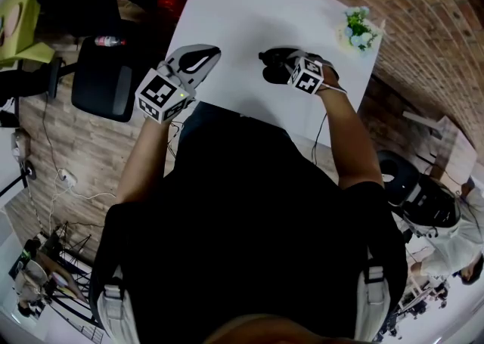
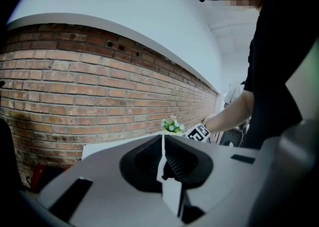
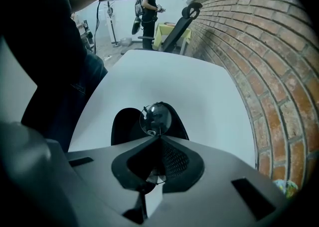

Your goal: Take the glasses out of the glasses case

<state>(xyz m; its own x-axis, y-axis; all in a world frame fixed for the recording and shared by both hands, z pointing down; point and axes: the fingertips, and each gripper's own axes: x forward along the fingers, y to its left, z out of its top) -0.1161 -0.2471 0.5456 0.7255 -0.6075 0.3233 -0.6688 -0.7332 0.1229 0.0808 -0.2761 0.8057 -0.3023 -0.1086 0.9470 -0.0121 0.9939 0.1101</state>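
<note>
Scene: person in black at a white table [image 1: 249,2], a gripper in each hand, brick wall [image 2: 75,81] alongside.
R hand: right gripper [image 3: 158,138] has its jaws closed on the glasses [image 3: 155,118]; one round lens stands just past the tips.
Case: black glasses case [image 3: 122,123] lies on the table directly behind the lens, at 12 o'clock from the jaws. Can't tell if any part of the frame is inside it.
L hand: left gripper [image 2: 163,138] has its jaws together w/ nothing btwn them. In the head view it hangs over the table's near-left edge, at 9 o'clock from the case and apart from it.
Edges: case and both grippers sit near the table's near edge, close to the person's body.
Open room: white top runs from the case toward 12 o'clock as far as the far edge; flower pot [image 1: 358,29] stands at the far-right corner, abt 2 o'clock from the case.
Off-table: office chair [image 1: 106,74] w/ a bottle [image 1: 110,41] by it, at 9 o'clock.
</note>
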